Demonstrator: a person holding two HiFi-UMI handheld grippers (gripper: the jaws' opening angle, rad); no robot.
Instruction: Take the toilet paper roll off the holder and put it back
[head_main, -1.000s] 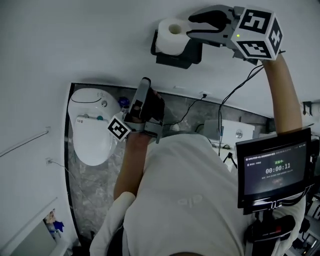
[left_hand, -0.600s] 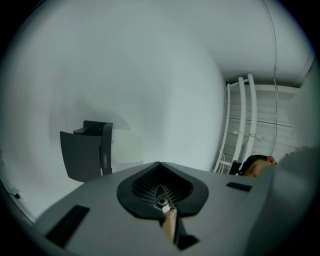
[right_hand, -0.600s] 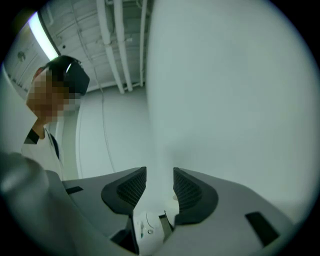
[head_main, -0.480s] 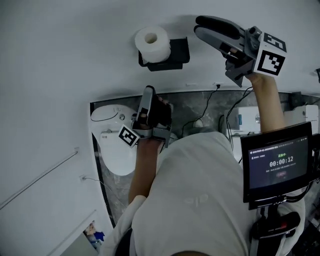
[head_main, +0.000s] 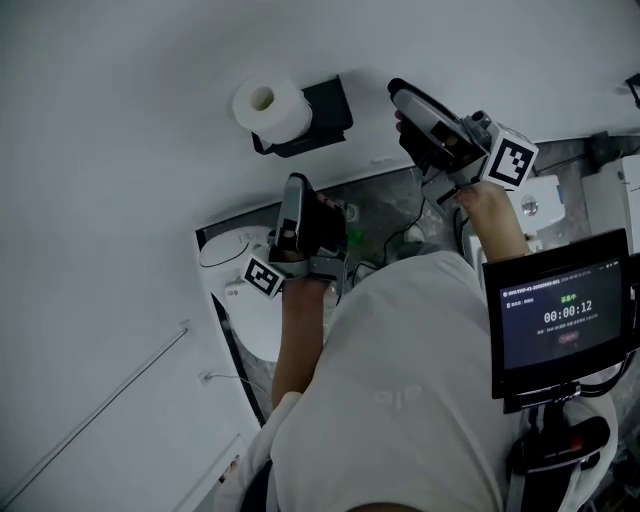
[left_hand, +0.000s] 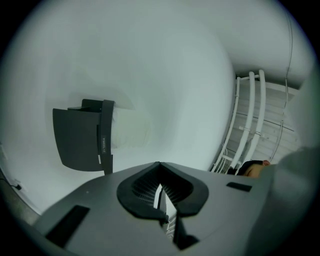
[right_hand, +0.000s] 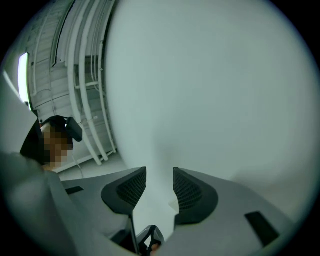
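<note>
The white toilet paper roll (head_main: 268, 108) sits on its black wall holder (head_main: 318, 112), high on the white wall in the head view. My right gripper (head_main: 400, 108) hovers to the right of the holder, apart from it, open and empty. In the right gripper view its jaws (right_hand: 160, 172) face bare white wall. My left gripper (head_main: 293, 185) hangs lower, below the holder, with its jaws shut on nothing. The left gripper view shows the holder (left_hand: 80, 140) with the roll (left_hand: 129, 131) behind its front plate, well beyond the left gripper's jaws (left_hand: 159, 165).
A white toilet (head_main: 245, 300) stands on the grey marbled floor (head_main: 380, 215) below the holder. A monitor (head_main: 565, 325) with a running timer is at the right, with cables near it. White wall pipes (left_hand: 247, 120) run beside the holder's wall.
My right gripper has drawn back from the roll and holder, moving right and lower. The roll stays on the holder. The left gripper has hardly moved.
</note>
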